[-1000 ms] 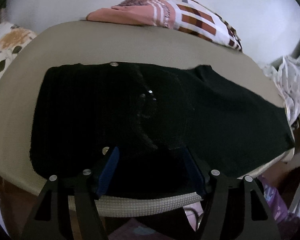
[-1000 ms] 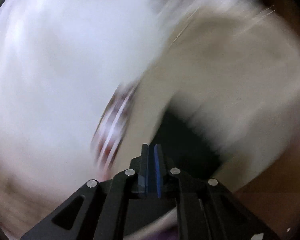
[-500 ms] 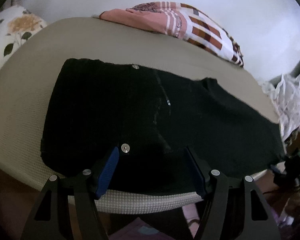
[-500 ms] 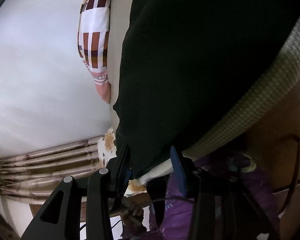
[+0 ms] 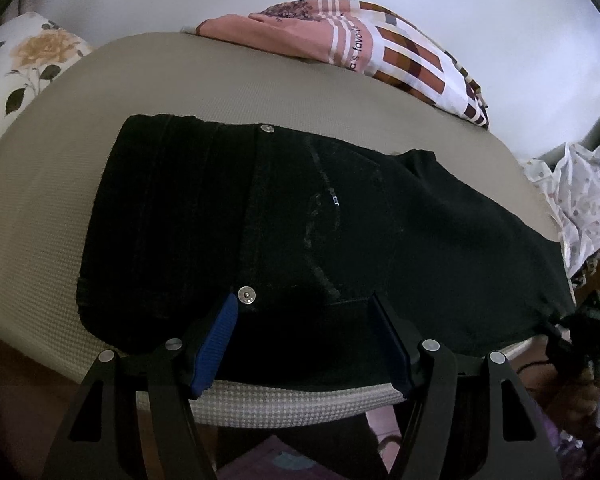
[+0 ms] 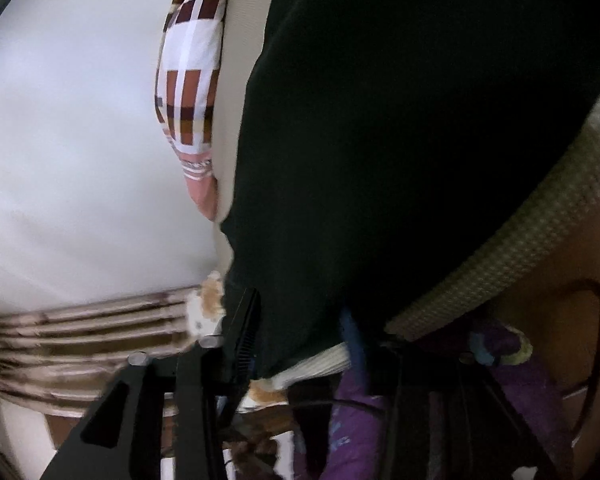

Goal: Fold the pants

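Note:
Black pants (image 5: 308,232) lie spread across a beige mattress (image 5: 204,88), waistband at the left, legs running right. A metal button (image 5: 246,294) shows at the near waist edge. My left gripper (image 5: 306,312) is open, its blue-padded fingers (image 5: 216,340) straddling the near edge of the pants just right of that button. In the right wrist view the pants (image 6: 400,120) fill the upper right. My right gripper (image 6: 300,320) is open with the pants' leg end between its fingers at the mattress edge (image 6: 500,256).
A pink and brown checked blanket (image 5: 364,52) lies along the far edge by the white wall. A floral pillow (image 5: 24,60) sits at far left. A dotted white cloth (image 5: 580,200) is at the right. Curtains (image 6: 80,332) and purple fabric (image 6: 356,420) show below the mattress edge.
The left gripper has drawn closer to the near waist edge by the button. The right gripper has opened and moved onto the pants' leg end at the mattress edge.

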A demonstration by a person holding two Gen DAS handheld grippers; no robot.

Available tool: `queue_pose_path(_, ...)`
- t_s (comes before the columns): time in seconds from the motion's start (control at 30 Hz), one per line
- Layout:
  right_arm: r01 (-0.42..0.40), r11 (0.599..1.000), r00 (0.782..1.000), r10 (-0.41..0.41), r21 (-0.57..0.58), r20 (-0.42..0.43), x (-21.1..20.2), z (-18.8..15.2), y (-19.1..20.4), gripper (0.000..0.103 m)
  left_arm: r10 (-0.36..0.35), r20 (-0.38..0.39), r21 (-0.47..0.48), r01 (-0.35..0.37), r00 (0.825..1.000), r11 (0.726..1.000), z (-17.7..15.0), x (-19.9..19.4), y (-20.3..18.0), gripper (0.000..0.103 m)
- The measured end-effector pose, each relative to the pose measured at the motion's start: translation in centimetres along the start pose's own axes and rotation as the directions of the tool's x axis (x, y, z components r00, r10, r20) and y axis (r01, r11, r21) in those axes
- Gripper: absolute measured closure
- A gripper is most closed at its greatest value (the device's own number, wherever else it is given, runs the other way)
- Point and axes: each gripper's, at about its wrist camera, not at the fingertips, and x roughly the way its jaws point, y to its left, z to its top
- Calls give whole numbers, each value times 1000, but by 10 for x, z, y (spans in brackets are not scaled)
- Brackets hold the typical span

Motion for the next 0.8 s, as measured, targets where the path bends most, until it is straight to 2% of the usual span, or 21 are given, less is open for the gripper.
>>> queue_pose_path(0.1, 12, 1000, 1000, -12, 14, 11, -2, -4, -5, 98, 12, -2, -4, -13, 1000, 1000, 0, 0, 2, 35)
queue_pose_path(0.27, 74, 994, 997, -73, -86, 18, -8, -12, 11, 98, 6, -6, -17, -6, 1000, 1000, 0, 2, 7, 35)
queue_pose_path(0.3, 85, 993, 996, -84, -78, 12, -5, -11, 6, 98, 10, -10, -12, -10, 1000, 1000, 0, 3, 6, 35)
queue_pose_path(0.47, 29, 999, 999, -28, 25, -25, 0, -5, -11, 98, 33, -21, 18, -32, 999, 999, -1, 5, 4, 35)
queue_pose_path(0.53, 15, 998, 999, -12, 62, -52, -1, -3, -11, 95, 25, -32, -7, -26, 999, 1000, 1, 2, 6, 35)
queue_pose_path(0.6, 27, 999, 998, -25, 31, -60, -9, -3, 0, 83, 14, -27, -47, -15, 1000, 999, 6, -9, 12, 35)
queue_pose_path(0.7, 33, 991, 994, -46, -126, -100, -18, -9, 37, 67, 13, 53, -111, -7, 999, 994, 15, -42, 29, 35)
queue_pose_path(0.8, -32, 957, 992, -4, -288, -123, -22, -17, 80, 58, 20, 118, -233, 8, 993, 973, 18, -74, 65, 35)
